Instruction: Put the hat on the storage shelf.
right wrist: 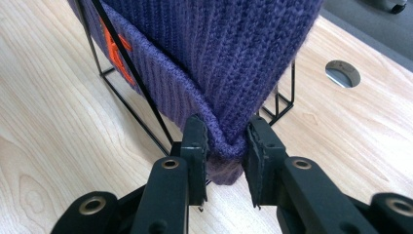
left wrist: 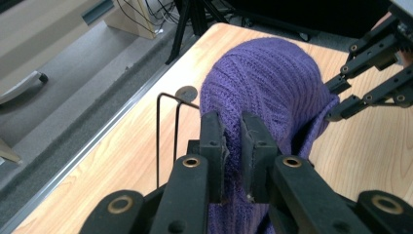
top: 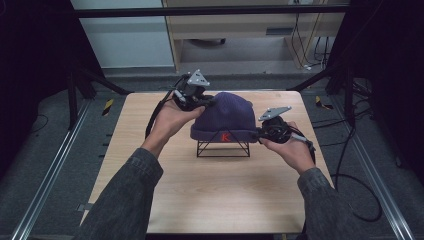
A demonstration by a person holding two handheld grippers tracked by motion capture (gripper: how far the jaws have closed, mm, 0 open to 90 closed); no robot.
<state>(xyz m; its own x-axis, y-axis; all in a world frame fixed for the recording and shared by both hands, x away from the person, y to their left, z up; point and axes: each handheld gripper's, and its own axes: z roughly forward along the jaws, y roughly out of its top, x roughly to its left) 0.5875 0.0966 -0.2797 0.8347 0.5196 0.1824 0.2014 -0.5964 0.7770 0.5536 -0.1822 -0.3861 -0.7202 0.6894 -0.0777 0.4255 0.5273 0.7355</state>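
A purple knit beanie (top: 225, 115) with an orange letter K (top: 225, 137) on its brim sits over a black wire stand (top: 222, 149) at the middle of the wooden table (top: 200, 200). My left gripper (top: 209, 101) is at the hat's far left side. In the left gripper view it (left wrist: 233, 146) is shut on a fold of the beanie (left wrist: 268, 78). My right gripper (top: 260, 132) is at the brim's right end. In the right gripper view it (right wrist: 226, 146) is shut on the folded brim of the beanie (right wrist: 219, 48), beside the stand's wires (right wrist: 126, 63).
The table has a round cable hole (right wrist: 342, 73) near its far edge. Metal rails (top: 45, 185) run along both sides of the table on the floor. A pale cabinet (top: 240, 30) stands behind, with cables (top: 305, 45) hanging by it.
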